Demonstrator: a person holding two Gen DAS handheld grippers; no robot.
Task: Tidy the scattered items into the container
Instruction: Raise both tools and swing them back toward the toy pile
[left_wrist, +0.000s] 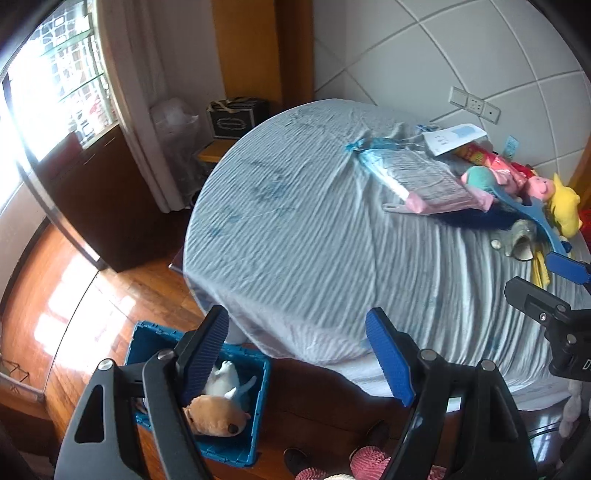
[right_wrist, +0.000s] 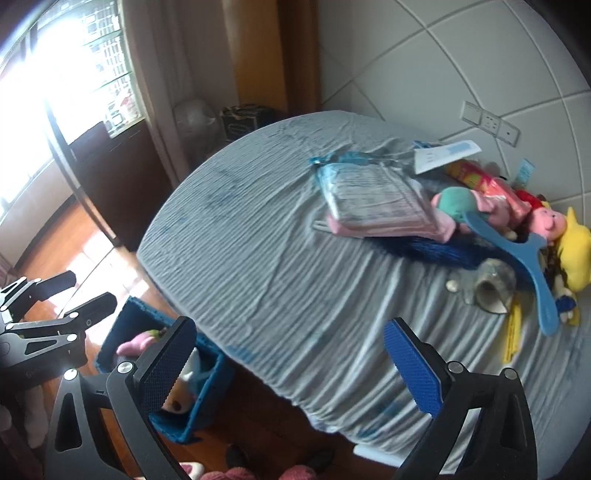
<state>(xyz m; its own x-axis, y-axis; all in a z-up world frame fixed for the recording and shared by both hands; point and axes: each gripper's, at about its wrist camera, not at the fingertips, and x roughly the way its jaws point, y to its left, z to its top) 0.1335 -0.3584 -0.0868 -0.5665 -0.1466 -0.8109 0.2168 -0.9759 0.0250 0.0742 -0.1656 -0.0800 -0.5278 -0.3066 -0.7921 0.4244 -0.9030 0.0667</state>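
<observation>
Two tools are hanging over the near edge of the bed: the left tool and the right tool, both with blue-padded jaws standing wide apart and nothing between them. Below them, a blue plastic crate is sitting on the wooden floor beside the bed, holding a tan plush animal and a white plush toy. Farther off, the pale blue striped bedsheet is lying bare across its middle. At the far side, near the tiled wall, scattered items are lying bunched together: a clear-wrapped flat packet, a blue plastic hanger, a yellow plush toy and a pink plush toy.
</observation>
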